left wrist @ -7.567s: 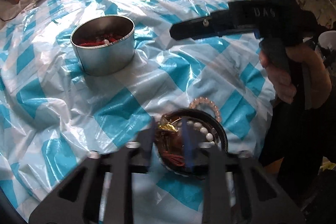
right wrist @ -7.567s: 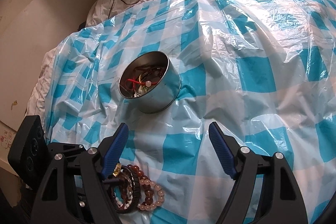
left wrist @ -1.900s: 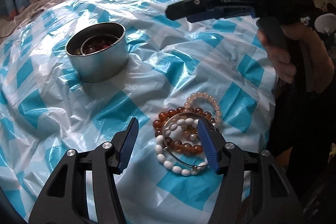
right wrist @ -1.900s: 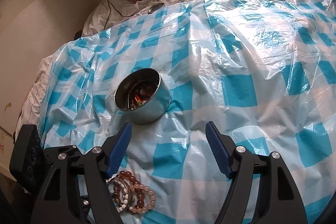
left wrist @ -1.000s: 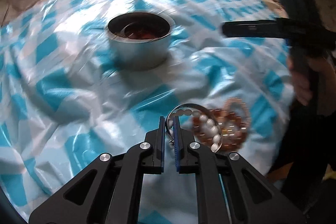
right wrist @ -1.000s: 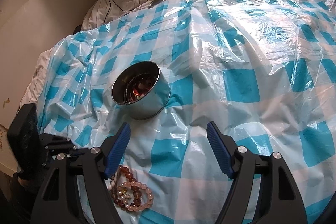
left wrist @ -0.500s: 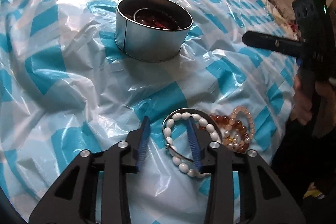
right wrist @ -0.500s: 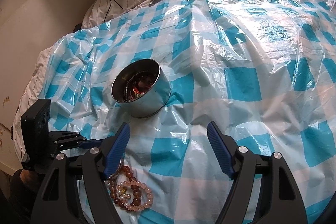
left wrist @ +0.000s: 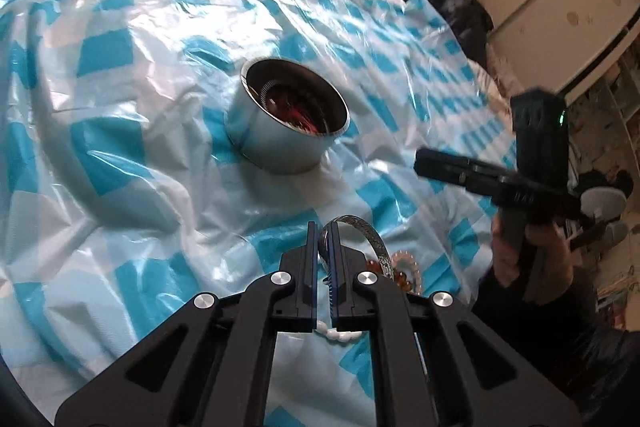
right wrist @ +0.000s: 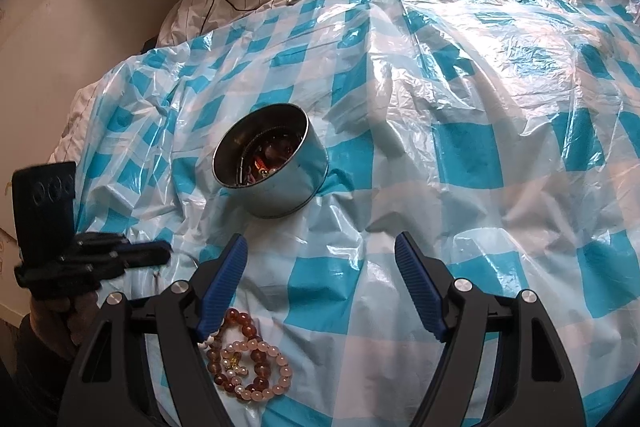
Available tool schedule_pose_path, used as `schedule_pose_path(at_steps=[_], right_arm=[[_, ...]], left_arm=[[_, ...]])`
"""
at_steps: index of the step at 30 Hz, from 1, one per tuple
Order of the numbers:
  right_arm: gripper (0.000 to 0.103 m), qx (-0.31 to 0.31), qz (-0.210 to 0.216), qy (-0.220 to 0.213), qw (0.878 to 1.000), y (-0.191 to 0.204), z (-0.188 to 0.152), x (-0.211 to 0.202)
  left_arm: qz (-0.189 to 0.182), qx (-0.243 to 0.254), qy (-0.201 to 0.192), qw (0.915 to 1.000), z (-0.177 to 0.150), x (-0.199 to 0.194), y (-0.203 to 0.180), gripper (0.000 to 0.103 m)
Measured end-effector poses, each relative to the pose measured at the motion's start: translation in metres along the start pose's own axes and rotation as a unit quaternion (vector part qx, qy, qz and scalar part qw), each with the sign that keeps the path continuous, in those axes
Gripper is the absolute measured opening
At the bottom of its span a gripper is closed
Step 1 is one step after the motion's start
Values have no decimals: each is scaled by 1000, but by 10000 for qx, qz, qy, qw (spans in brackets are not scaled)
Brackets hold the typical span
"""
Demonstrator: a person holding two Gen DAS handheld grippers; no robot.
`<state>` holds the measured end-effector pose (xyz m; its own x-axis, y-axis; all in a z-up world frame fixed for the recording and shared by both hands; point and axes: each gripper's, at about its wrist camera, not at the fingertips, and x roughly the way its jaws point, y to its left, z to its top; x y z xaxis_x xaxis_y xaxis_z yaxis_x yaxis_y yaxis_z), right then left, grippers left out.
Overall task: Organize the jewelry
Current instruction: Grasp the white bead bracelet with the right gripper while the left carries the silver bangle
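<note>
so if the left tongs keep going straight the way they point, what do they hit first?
Probably the metal tin. The left tongs, shut on a bangle, aim up the checkered sheet toward it, with only bare sheet between. Depth is unclear; they may pass above the rim.

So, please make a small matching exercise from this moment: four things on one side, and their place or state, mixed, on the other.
Things:
1. left tongs
2. right tongs
3. metal tin
4. amber bead bracelets

States:
a. standing on the checked plastic sheet, jewelry inside
b. open, holding nothing
c. lying in a heap on the sheet
d. shut on a thin silver bangle

Pairs: 1-d, 2-b, 3-a, 4-c
</note>
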<state>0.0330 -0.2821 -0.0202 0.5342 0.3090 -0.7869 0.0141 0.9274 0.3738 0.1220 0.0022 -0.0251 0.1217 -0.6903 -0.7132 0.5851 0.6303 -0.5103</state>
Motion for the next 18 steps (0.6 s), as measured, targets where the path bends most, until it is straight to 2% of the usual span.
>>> schedule_pose_path(at_steps=[7, 11, 15, 18], right_arm=[[73, -665, 289, 493, 9962, 37, -13, 25], [72, -1008, 348, 631, 9923, 60, -21, 40], [57, -1291, 303, 797, 9880, 76, -29, 58], [52, -1610, 100, 817, 9835, 85, -35, 66]], left_arm=[[215, -501, -482, 9973, 7, -30, 28, 4], [302, -556, -537, 9965, 6, -35, 34, 4], [348, -535, -545, 9965, 5, -38, 36, 4], [339, -547, -575, 9963, 3, -41, 38, 4]])
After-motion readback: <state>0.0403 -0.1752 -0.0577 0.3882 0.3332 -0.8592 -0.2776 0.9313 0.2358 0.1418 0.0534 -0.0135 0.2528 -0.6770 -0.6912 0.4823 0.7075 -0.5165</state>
